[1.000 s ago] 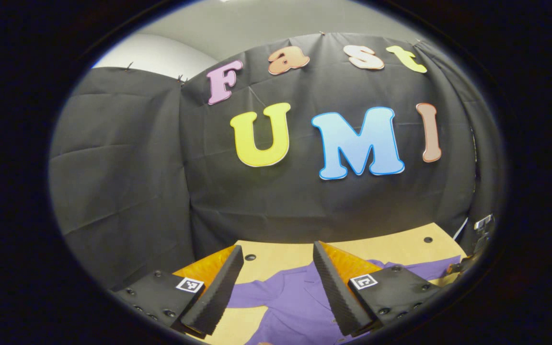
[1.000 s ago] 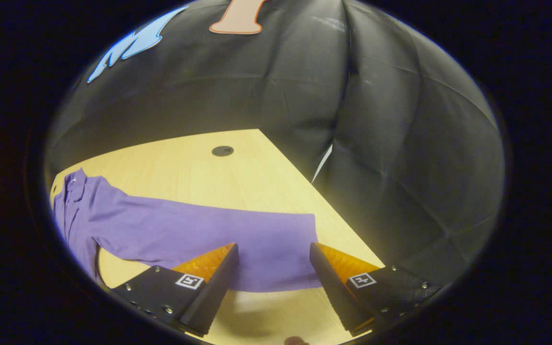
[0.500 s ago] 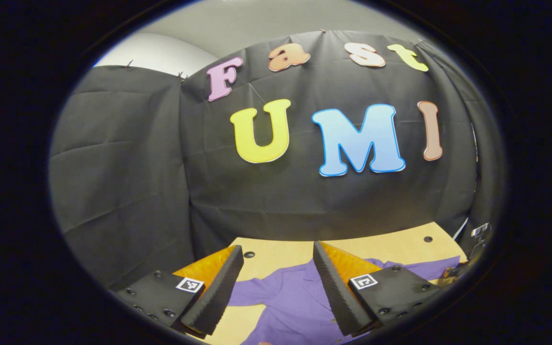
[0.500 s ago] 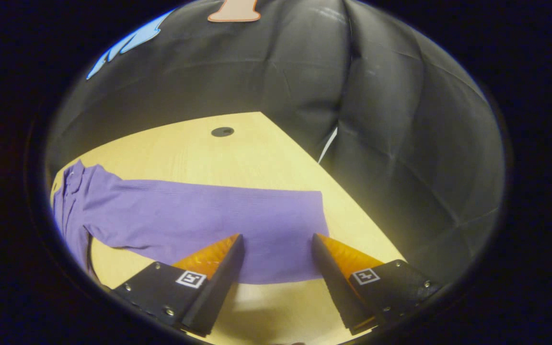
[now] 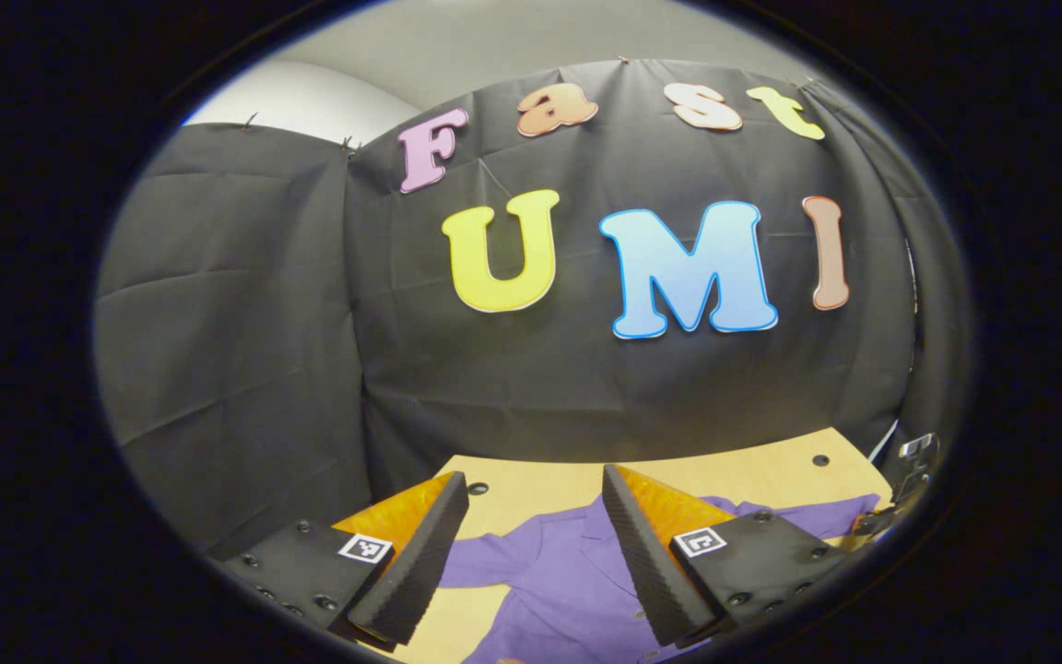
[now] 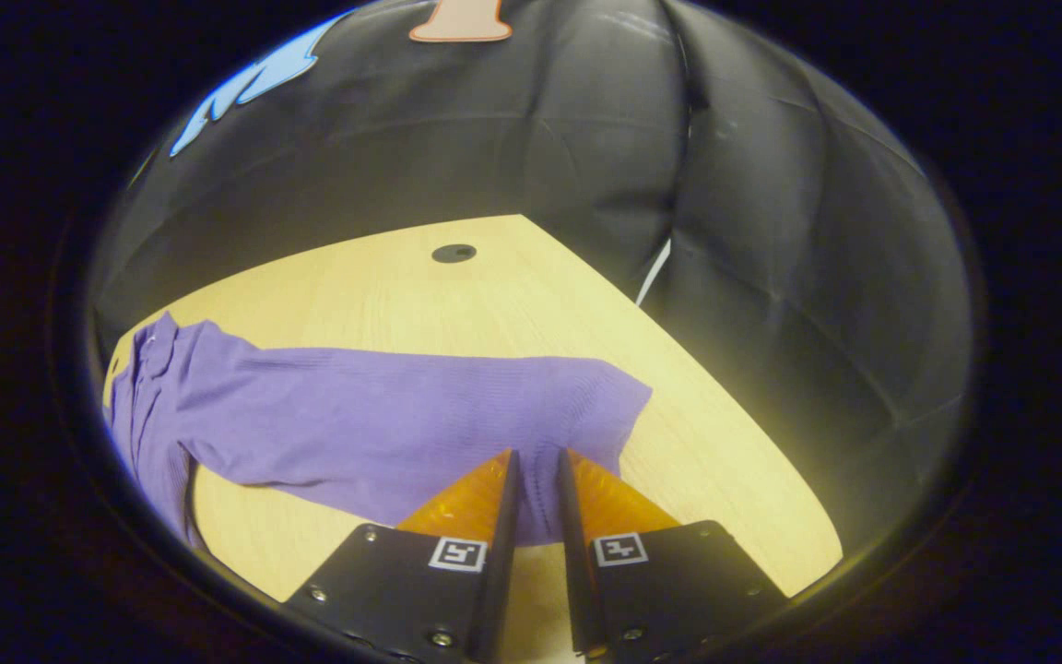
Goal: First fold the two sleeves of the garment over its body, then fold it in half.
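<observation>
Sleeve (image 6: 383,415) edge pinched by right claw (image 6: 537,480); left claw (image 5: 531,516) spread above shirt (image 5: 559,581).

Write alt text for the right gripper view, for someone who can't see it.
The right gripper has its two fingers nearly closed on the near edge of a purple sleeve, close to its cuff. The sleeve lies stretched across a light wooden table, with the garment's body at far left and black cloth behind.
</observation>
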Demonstrator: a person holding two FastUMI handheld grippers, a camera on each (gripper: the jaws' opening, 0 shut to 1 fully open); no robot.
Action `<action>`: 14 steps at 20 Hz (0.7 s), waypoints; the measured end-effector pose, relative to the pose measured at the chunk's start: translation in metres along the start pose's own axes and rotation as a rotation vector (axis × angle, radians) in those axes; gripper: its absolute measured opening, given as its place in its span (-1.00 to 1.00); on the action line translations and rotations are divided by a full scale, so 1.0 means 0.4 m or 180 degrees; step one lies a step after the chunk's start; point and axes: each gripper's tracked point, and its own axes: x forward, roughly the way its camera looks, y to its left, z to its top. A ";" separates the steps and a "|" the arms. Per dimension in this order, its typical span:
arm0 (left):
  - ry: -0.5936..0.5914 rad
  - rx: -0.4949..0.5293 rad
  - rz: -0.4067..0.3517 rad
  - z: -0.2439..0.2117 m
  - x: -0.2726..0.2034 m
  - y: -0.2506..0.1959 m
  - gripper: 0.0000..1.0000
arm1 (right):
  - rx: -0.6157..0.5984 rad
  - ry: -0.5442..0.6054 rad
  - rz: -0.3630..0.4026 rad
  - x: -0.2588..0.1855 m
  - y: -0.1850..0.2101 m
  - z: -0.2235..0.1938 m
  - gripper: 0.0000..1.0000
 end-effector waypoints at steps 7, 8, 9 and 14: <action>0.0038 -0.0032 -0.0029 -0.016 0.001 0.019 0.91 | -0.0024 0.0221 -0.0208 -0.018 -0.002 0.000 -0.96; 0.0038 -0.0025 -0.0041 -0.020 0.001 0.022 0.91 | -0.0017 0.0221 -0.0224 -0.024 -0.001 0.007 -0.96; 0.0040 -0.0021 -0.0051 -0.023 0.001 0.026 0.92 | 0.0013 0.0208 -0.0203 -0.023 0.005 0.016 -0.96; 0.0043 -0.0044 -0.0098 -0.035 -0.003 0.059 0.93 | 0.0243 0.0092 -0.0038 -0.080 0.066 0.061 -0.98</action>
